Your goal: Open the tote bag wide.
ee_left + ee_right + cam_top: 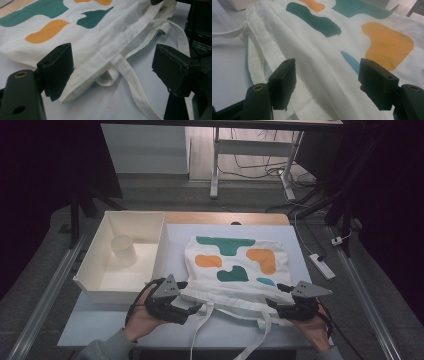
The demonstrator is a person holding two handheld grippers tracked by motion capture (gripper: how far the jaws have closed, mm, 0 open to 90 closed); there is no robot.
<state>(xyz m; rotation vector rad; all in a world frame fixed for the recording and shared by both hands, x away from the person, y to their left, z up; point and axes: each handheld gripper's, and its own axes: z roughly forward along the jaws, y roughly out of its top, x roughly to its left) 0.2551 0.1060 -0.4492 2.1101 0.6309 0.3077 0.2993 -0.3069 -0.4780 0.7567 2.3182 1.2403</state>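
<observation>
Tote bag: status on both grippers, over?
Left gripper open at bag's near-left corner. Right gripper open at near-right edge, nothing clamped. Bag flat, straps trailing toward person. Bin clear to the left.

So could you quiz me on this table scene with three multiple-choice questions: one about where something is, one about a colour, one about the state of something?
1. Where is the white cup?
A. on the tote bag
B. inside the white bin
C. on the floor

2. Which colours are the patches on the tote bag?
A. green, orange, blue
B. red, purple
C. black, pink

3. How do the jaws of the right gripper stand?
A. clamped on a strap
B. shut on nothing
C. open over the cloth

B: the cup stands within the white bin walls.
A: those patches show on the cloth.
C: the pads stand wide apart.
</observation>
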